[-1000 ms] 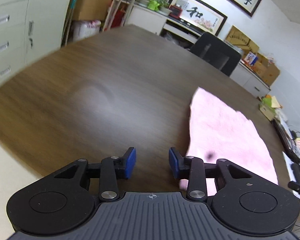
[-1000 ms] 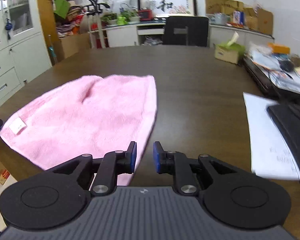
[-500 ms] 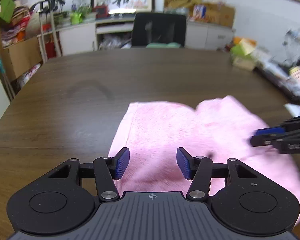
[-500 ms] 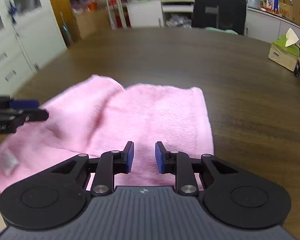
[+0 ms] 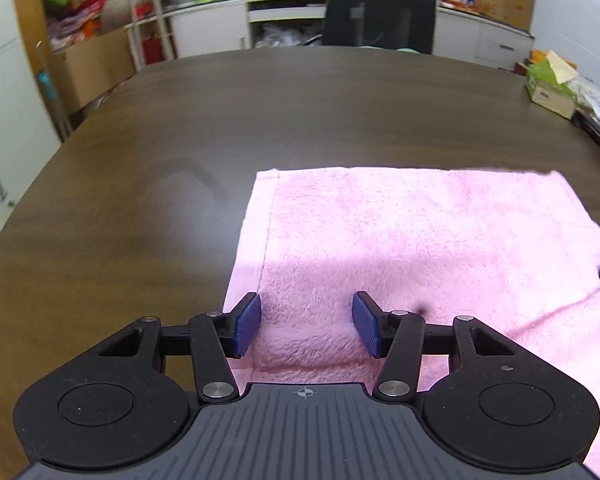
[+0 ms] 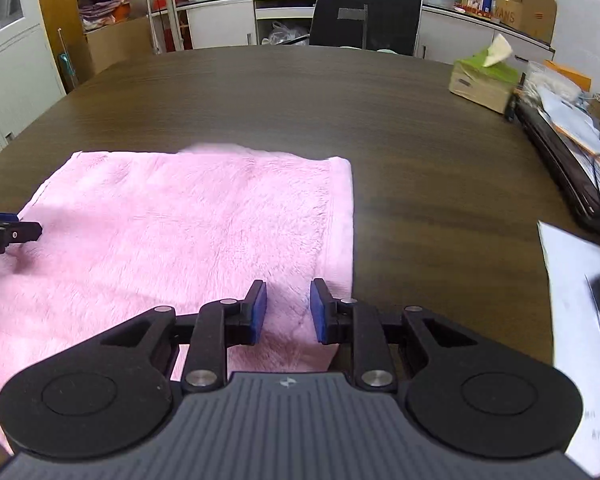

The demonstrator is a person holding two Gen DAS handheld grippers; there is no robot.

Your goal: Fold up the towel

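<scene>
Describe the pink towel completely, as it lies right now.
The pink towel is fluffy terry with a flat hemmed band along each short side. It lies spread nearly flat on the dark wooden table, slightly rumpled at its far edge. The open left gripper and open right gripper are over its near corners, gripping nothing.

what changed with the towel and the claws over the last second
Both claws swung in over the pink towel: the left claw now sits above its left edge with jaws wider apart, the right claw above its right edge. The towel went from rumpled to spread flat. Neither claw has gripped it. The table and tissue box stayed put.
</scene>
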